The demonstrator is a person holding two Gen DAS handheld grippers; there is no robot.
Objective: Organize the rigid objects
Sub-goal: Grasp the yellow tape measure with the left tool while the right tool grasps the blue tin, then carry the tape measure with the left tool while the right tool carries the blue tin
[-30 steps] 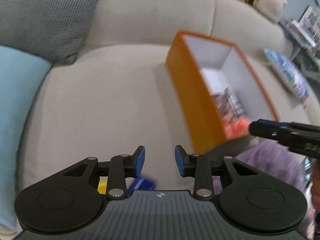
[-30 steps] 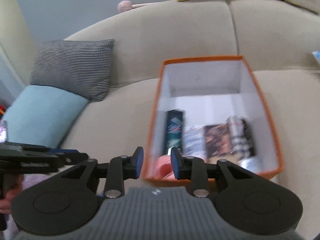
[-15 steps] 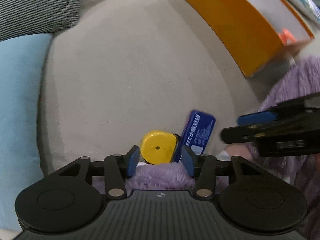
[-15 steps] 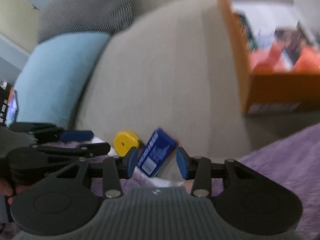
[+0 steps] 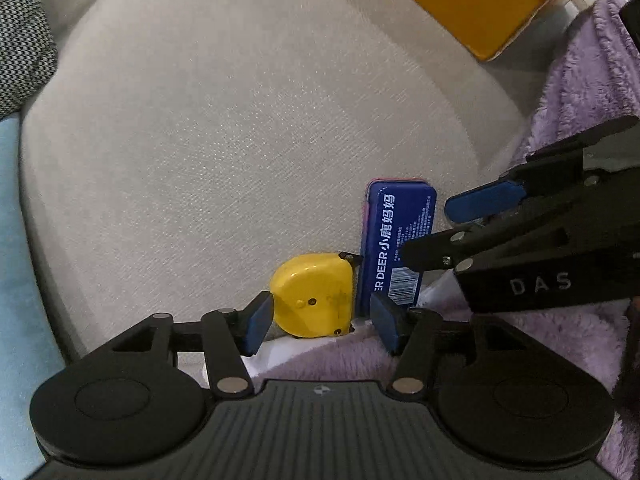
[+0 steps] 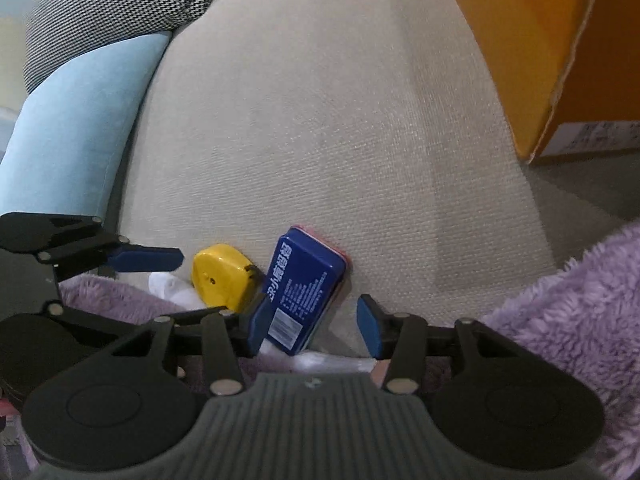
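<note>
Yellow tape measure [image 5: 314,294] lies on the beige sofa seat [image 5: 248,128] at its near edge, touching a blue tin [image 5: 396,240] printed with white text on its right. Left tool [image 5: 322,318]: jaws have just been opening, now spread with the tape measure between them; pads not pressing it. Right tool [image 6: 310,324]: jaws have just been opening, now apart around the blue tin's near end; contact on the left pad uncertain, right pad clear. Orange box [image 6: 532,52] sits farther back on the seat. Purple fleece [image 6: 568,320] covers the near edge.
</note>
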